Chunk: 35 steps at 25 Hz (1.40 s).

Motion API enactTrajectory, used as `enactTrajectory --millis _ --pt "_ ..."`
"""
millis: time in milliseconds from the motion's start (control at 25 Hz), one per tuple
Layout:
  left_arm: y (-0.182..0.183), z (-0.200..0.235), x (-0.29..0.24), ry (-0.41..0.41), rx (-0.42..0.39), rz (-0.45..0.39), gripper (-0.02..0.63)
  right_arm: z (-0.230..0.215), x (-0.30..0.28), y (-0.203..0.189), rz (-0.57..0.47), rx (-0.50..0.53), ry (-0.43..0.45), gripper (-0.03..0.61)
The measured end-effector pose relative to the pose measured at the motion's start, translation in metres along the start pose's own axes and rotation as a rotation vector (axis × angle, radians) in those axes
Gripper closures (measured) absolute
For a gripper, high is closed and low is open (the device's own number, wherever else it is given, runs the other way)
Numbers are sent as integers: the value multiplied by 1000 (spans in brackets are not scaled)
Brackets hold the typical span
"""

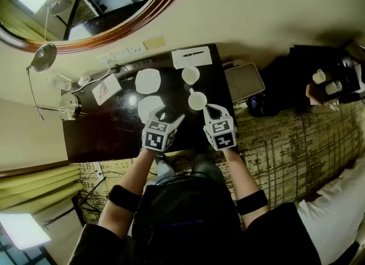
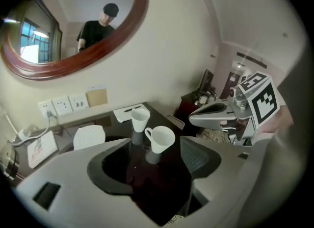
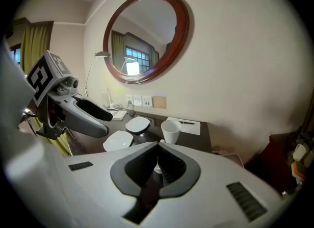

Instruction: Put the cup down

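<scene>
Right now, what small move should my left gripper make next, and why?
Probably ease the left gripper forward toward the nearer cup: its fingers are open with nothing between them, and that cup stands free on the table straight ahead.

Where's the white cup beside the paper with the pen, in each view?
Head view: cup, upper centre, just below the paper with pen.
Left gripper view: cup at centre, behind the handled cup.
Right gripper view: cup at centre, left of the paper.
Shared landmark: the paper with pen.

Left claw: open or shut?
Open. In the left gripper view the left claw stands spread, gripping nothing; the near cup sits on the table beyond.
</scene>
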<state>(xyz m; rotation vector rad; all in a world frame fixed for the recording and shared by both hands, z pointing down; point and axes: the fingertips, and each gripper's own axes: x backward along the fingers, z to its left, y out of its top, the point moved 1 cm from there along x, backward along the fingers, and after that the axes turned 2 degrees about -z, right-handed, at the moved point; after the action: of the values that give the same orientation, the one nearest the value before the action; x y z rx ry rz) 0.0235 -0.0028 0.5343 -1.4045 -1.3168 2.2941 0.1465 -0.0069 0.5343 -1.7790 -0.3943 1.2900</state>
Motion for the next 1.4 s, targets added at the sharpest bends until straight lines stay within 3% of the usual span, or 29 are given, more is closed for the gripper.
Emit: enactTrajectory --millis 160,400,800,1160,1200,1280,1400 --pt "14 -33 -46 -34 8 92 131 -42 0 -16 25 -33 -17 575" --pt "13 -57 -109 -50 22 222 40 -84 -3 -33 65 -46 -31 575" --pt "-9 -47 -155 2 51 374 40 -107 -16 -43 81 -68 0 575" --pt "-26 -40 -171 38 64 425 48 -108 -20 -64 119 -78 29 575" --pt "-26 -37 -172 47 63 424 65 -108 -20 -65 122 -80 30 575" --pt "-24 -32 -172 69 61 411 189 -108 -21 -67 127 -81 34 575" --pt "-21 -33 -174 66 63 384 192 -107 -22 -68 133 -77 44 575"
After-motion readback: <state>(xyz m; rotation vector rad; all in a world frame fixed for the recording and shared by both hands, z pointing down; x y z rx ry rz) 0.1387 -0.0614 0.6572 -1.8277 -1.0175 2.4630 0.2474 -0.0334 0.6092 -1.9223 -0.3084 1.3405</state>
